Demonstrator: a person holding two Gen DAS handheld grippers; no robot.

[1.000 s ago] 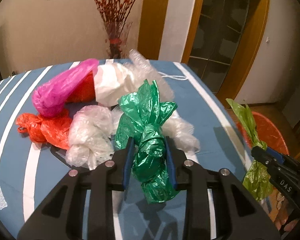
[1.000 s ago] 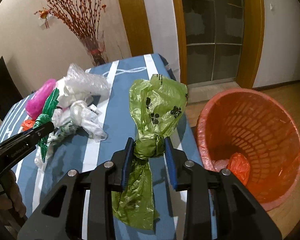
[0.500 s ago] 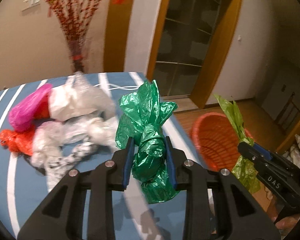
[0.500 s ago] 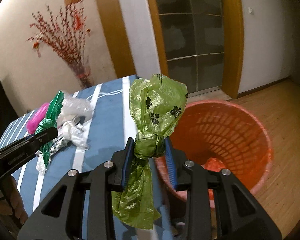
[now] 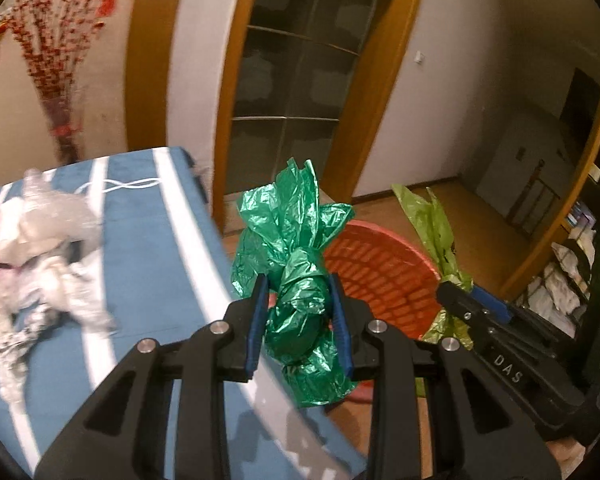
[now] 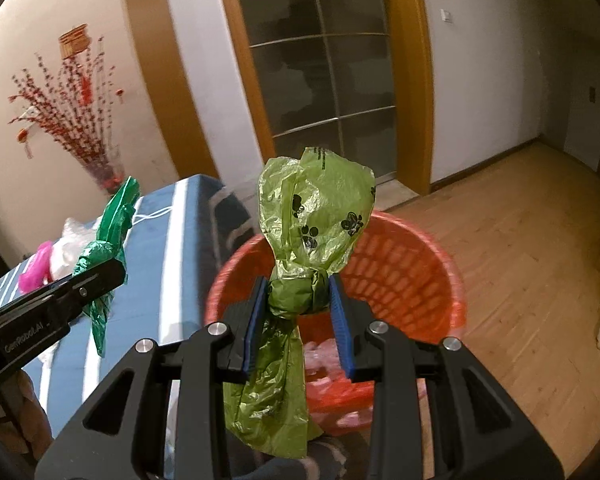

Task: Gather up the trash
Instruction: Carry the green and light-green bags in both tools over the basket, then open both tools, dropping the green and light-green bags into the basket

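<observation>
Trash: in the left view, 1 dark green bag is clamped in the left claw beside 1 orange basket. In the right view, the right claw grips 1 light green bag over that basket.

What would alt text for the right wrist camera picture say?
Right tongs pinch a knotted light green bag with paw prints above an orange basket on a wooden floor. At left, the left tongs hold a dark green bag over a blue striped table.
</observation>
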